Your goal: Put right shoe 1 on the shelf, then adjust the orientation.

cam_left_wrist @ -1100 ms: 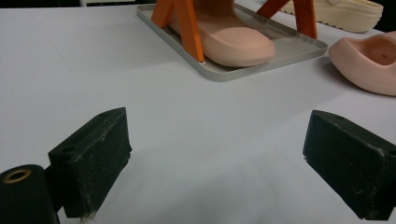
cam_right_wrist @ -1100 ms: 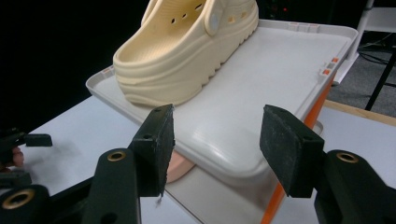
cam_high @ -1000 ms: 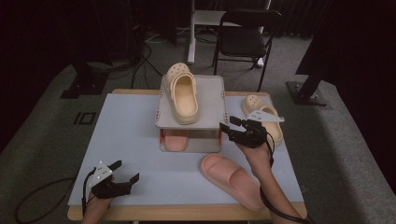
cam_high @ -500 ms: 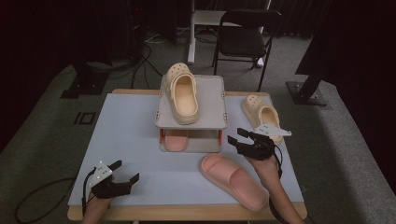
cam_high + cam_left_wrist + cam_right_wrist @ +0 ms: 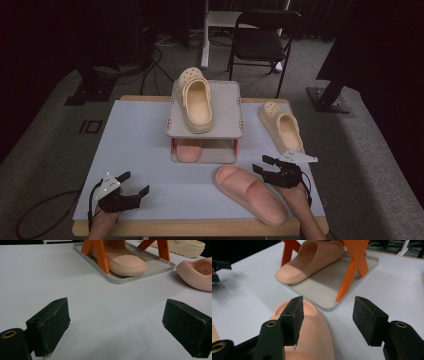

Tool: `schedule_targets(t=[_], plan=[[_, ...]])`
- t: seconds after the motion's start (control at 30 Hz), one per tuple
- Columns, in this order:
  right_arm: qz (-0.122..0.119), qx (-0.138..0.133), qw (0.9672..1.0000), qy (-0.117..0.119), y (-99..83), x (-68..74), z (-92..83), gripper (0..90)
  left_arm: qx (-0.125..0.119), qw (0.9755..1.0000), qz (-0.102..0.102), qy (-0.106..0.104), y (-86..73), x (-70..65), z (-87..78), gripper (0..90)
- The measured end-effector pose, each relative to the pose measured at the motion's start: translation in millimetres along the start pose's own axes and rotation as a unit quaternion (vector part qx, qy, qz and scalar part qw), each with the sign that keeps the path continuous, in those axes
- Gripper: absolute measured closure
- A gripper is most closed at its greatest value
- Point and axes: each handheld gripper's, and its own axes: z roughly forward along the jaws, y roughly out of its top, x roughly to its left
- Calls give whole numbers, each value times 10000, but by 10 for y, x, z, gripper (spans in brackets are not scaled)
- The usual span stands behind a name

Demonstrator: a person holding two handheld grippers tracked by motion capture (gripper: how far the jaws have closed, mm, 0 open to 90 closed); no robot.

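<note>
Pink slide [image 5: 250, 194] on table; right claw [image 5: 266, 166] open just above.

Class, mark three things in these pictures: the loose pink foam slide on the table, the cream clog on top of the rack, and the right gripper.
Loose pink foam slide [image 5: 250, 192]: high view, on its footbed.
Cream clog on the rack [image 5: 196, 102]: high view, on its insole.
Right gripper [image 5: 262, 164]: high view, midway between its fingertips.

right gripper [image 5: 269, 168] moved from clog [image 5: 281, 126] toward slide [image 5: 250, 192]

Pink slide [image 5: 251, 193], cream clogs [image 5: 196, 100], orange-legged grey rack [image 5: 205, 106], pale, perhaps bluish table [image 5: 145, 140]
</note>
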Motion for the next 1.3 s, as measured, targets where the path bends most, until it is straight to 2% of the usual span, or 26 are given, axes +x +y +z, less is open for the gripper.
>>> schedule_targets(t=[0.13,0.3,0.33,0.47,0.53,0.6,0.8,0.93,1.0,1.1,1.23,1.3], plan=[[37,95,9999,77,-102,-28,-18,412,-11,10000,-7,-3,-1,2,-1,74],[151,194,9995,219,-326,-77,-130,412,-23,10000,-38,13,-1,6,-6,73],[170,239,9994,191,-363,-79,-143,412,-22,10000,-38,22,-2,6,-4,74],[216,379,9988,230,-484,-82,-153,412,-13,10000,-23,19,5,4,4,74],[217,406,9984,333,-517,-69,-141,413,-28,10000,-31,1,10,0,16,74],[104,510,9981,324,-530,-58,-93,414,-17,10000,-31,-2,12,-3,28,73],[-167,581,9973,409,-478,-26,7,440,-15,10000,-35,-2,10,8,24,74],[-197,666,9965,473,-462,-23,59,447,-37,10000,-54,8,10,10,19,74],[-248,745,9954,552,-464,-26,104,481,-31,10000,-45,3,10,8,18,73],[-279,801,9949,539,-462,-28,141,546,-33,10000,-44,-1,10,5,20,74],[-374,794,9952,431,-450,-25,156,657,-32,10000,-51,-2,10,9,20,73],[-407,801,9952,396,-442,-31,151,676,-26,10000,-46,0,10,12,20,74]])
